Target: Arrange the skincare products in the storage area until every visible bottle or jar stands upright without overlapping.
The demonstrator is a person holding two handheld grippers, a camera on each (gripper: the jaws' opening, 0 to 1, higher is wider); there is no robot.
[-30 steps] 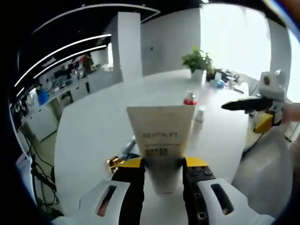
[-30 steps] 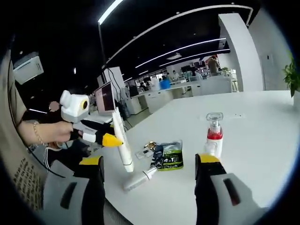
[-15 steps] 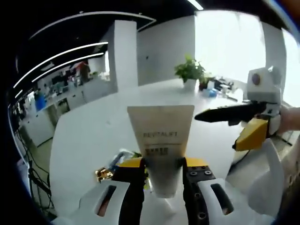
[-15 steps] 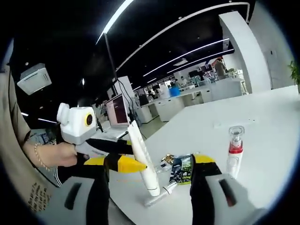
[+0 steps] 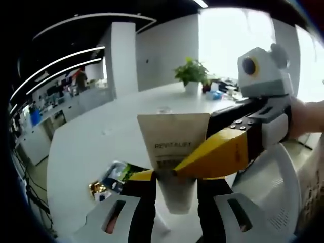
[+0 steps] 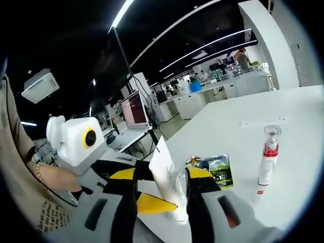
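Cream plastic tube (image 5: 173, 152) printed "REVITALIFT" stands flat end up, clamped near its cap between the left gripper's (image 5: 174, 183) jaws. The right gripper (image 5: 238, 147) reaches in from the right, touching the tube; in the right gripper view its (image 6: 161, 188) jaws are closed around the tube (image 6: 164, 174). Beyond, on the white table (image 6: 243, 131), a green sachet (image 6: 218, 171) lies flat and a red-collared clear-capped pump bottle (image 6: 267, 157) stands upright, with a potted green plant (image 5: 191, 76) farther back.

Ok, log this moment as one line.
left hand-held gripper: shut on cream tube | right hand-held gripper: jaws around the tube, contact unclear | red-collared bottle: upright on white table | green sachet: lying flat
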